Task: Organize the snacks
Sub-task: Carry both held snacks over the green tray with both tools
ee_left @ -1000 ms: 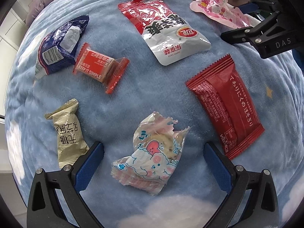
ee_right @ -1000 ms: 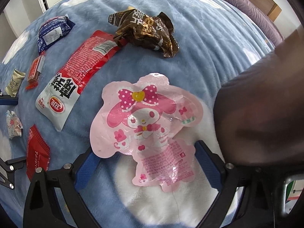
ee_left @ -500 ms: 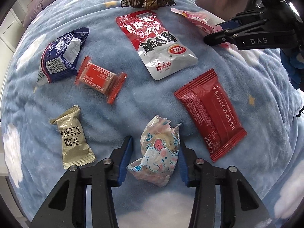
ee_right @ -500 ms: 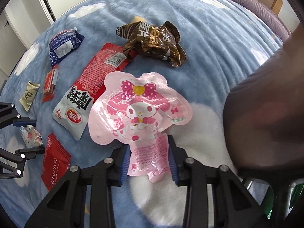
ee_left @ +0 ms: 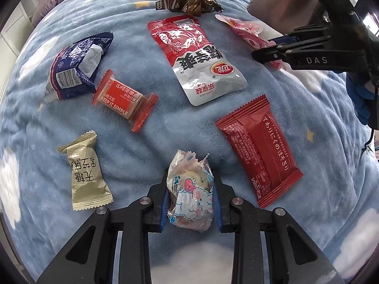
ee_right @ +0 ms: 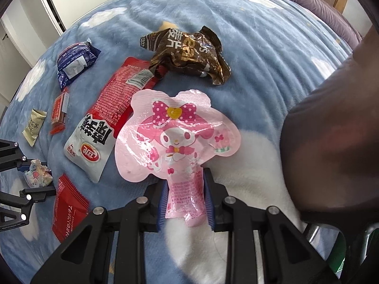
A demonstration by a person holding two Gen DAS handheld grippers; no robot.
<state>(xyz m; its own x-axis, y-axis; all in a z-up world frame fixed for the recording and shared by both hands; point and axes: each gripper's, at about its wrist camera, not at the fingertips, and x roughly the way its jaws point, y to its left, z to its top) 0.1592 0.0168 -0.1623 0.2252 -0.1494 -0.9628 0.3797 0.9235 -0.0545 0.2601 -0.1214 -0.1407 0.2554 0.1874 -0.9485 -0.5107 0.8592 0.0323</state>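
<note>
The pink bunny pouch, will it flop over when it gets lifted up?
Probably yes. The pink bunny pouch looks thin and flat, and the right gripper pinches only its narrow bottom tab, so the wide top may droop. Its shiny film could also slip. It seems light.

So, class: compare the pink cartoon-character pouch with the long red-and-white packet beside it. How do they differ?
The pink cartoon-character pouch has a shaped, lobed outline; the red-and-white packet is a plain long rectangle. The pouch is pale pink with a bow-wearing character; the packet is red, with a white end bearing bold black lettering. The pouch's narrow tail sits between the right gripper's fingers; the packet lies free. Both are glossy sealed wrappers.
</note>
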